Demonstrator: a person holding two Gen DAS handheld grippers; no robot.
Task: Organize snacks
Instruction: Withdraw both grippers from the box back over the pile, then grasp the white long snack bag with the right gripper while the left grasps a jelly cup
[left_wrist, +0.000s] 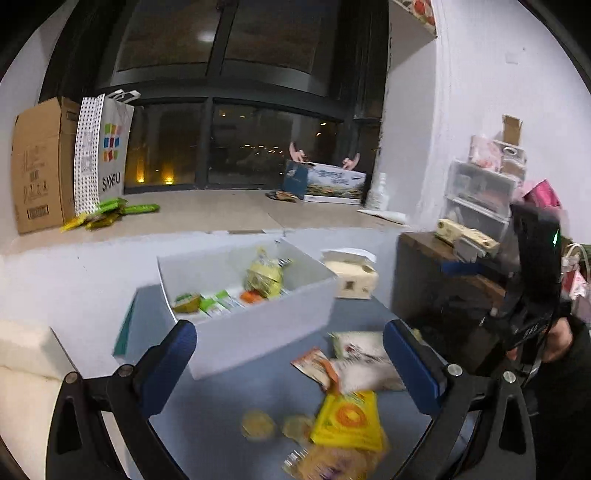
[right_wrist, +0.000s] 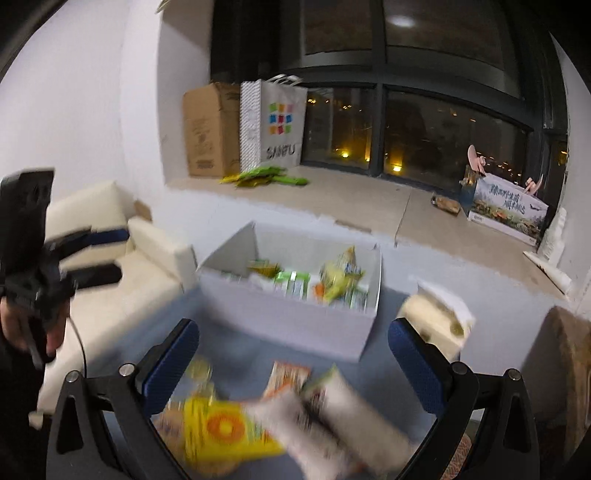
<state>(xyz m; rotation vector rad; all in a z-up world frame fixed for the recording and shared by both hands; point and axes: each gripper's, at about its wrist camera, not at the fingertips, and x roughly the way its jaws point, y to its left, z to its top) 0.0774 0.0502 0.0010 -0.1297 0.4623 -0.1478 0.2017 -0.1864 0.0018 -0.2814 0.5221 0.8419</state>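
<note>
Centrally, a white box stands open on the blue-grey table, and everything else is placed from it. Inside lie a yellow-green bag leaning toward its back wall, green-and-white packets along the floor, and something orange between them; labels are too blurred to read. In front of the box, loose on the table, sit a yellow packet with an orange ring, white pouches, an orange sachet and two round pale sweets; motion blur smears their edges, worse in the right wrist view. Right of the box is a cream tissue pack. Behind it, on the window ledge, green snack bars lie beside a cardboard carton and a paper bag.

The left tool is spread wide, gripping nothing, in front of the box above the loose snacks. The right tool is likewise spread and empty, its lower frame cut off.
</note>
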